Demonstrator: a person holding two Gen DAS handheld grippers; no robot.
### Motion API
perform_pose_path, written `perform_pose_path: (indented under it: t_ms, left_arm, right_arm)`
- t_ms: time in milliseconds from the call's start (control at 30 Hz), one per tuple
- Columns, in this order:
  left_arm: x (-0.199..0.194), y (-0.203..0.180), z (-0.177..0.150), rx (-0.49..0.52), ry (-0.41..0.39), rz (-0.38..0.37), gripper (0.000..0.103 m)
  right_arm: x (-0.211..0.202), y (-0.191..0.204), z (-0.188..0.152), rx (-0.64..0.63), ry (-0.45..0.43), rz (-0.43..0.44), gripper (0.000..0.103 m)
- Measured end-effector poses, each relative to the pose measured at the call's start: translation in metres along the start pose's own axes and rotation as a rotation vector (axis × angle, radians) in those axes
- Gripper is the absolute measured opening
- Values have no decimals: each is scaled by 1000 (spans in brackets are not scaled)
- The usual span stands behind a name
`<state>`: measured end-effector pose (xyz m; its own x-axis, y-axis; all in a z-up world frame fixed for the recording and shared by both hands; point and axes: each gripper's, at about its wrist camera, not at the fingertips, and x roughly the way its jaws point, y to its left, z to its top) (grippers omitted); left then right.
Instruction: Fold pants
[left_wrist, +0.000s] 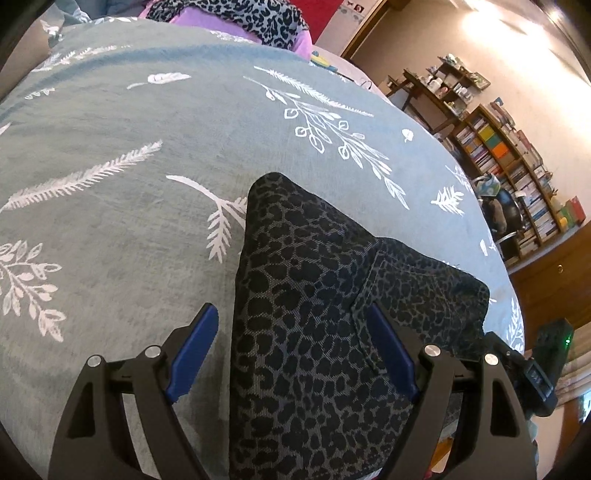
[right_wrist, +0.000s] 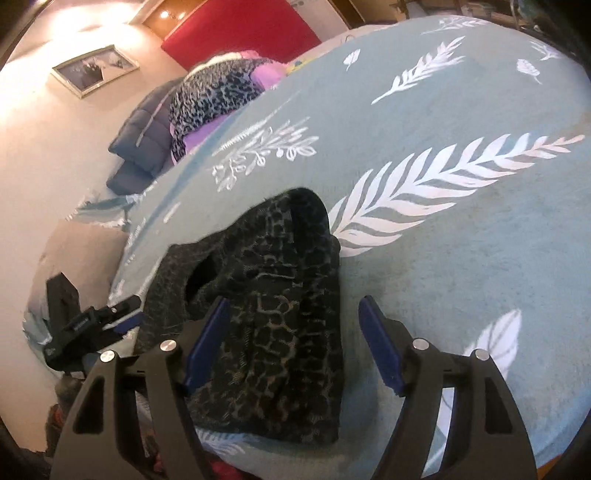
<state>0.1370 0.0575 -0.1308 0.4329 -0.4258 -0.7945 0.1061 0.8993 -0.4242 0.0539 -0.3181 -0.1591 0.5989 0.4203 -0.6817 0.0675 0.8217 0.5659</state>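
Dark leopard-print pants (left_wrist: 314, 295) lie folded into a compact bundle on the teal bedspread (left_wrist: 129, 147) with white leaf prints. My left gripper (left_wrist: 295, 339) hovers over their near end, open, its blue pads wide apart; the cloth lies under and between them and is not pinched. In the right wrist view the pants (right_wrist: 280, 295) show as a bunched heap with a curled upper end. My right gripper (right_wrist: 295, 336) is open over them, one pad over the cloth and the other above bare bedspread (right_wrist: 461, 240). The left gripper (right_wrist: 88, 325) shows at that view's left edge.
A pile of leopard and purple clothing (right_wrist: 214, 96) lies at the far end of the bed by a red headboard (right_wrist: 240, 33). A dark quilted pillow (right_wrist: 144, 136) sits beside it. A bookshelf (left_wrist: 509, 162) stands beyond the bed's edge.
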Motion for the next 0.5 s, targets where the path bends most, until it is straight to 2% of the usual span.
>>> perform_pose_path:
  t_ms: [100, 333, 500]
  left_arm:
    - [7, 5, 3, -9, 24, -11, 82]
    - [23, 18, 6, -56, 81, -42, 82]
    - [27, 17, 6, -38, 94, -39, 82]
  right_arm:
    - [11, -3, 1, 13, 33, -15, 74]
    - [18, -21, 0, 99, 76, 64, 75]
    - [20, -24, 3, 117, 103, 85, 77]
